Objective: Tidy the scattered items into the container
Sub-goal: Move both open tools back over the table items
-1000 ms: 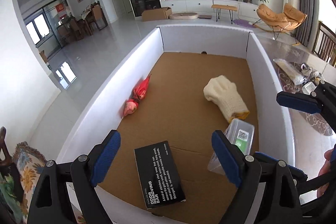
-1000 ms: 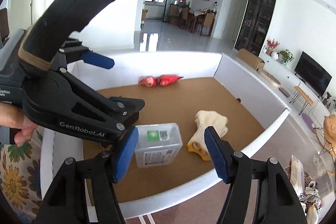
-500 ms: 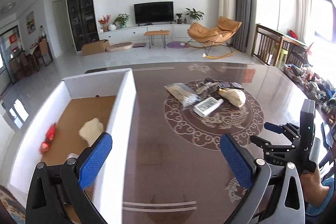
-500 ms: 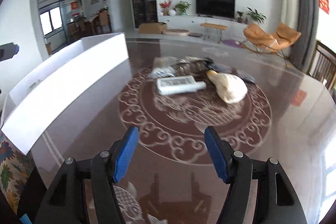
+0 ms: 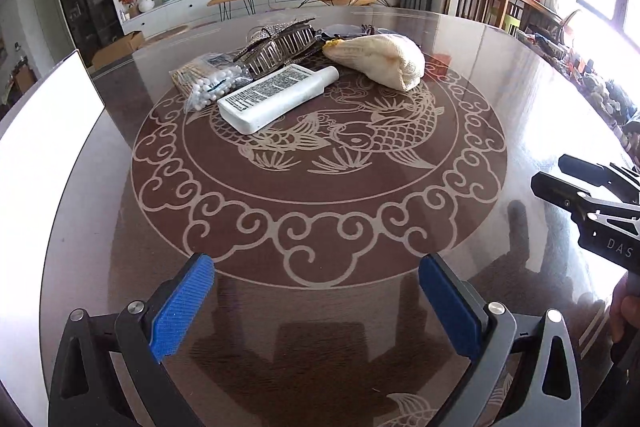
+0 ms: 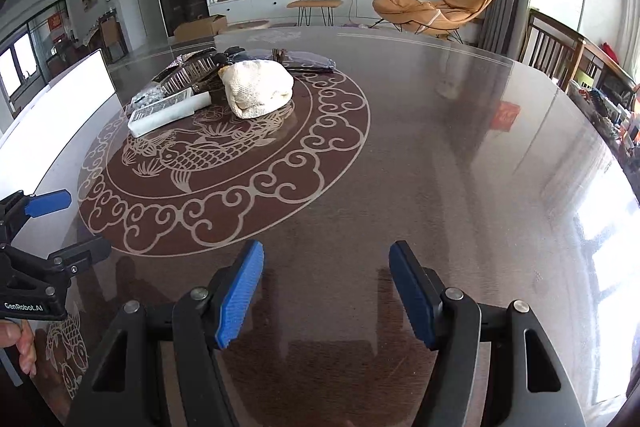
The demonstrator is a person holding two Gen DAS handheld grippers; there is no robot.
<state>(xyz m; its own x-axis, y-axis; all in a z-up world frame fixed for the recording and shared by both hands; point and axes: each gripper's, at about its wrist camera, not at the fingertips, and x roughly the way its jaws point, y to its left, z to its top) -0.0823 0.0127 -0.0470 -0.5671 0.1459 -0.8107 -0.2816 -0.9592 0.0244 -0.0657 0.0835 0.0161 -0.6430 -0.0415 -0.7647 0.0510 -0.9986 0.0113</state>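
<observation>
Views: both have swung off the white container (image 5: 44, 131) onto the bench (image 5: 320, 211).
Task meaning: last deposit judged complete; next pickup pending.
Items: white tube (image 5: 276, 95), knit glove (image 5: 380, 59), cotton swabs (image 5: 208, 83), piled mid-bench.
Left tool (image 5: 316, 303): spread, empty, jaws just widened.
Right tool (image 6: 326, 295): spread, empty.
Hidden: container interior; dark items behind pile unclear.

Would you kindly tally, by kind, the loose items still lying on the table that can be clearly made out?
White bottle: 1
Cream knit glove: 1
Bag of cotton swabs: 1
Metal wire rack: 1
Total: 4 clear items. Some dark things behind the pile are too hidden to count.
</observation>
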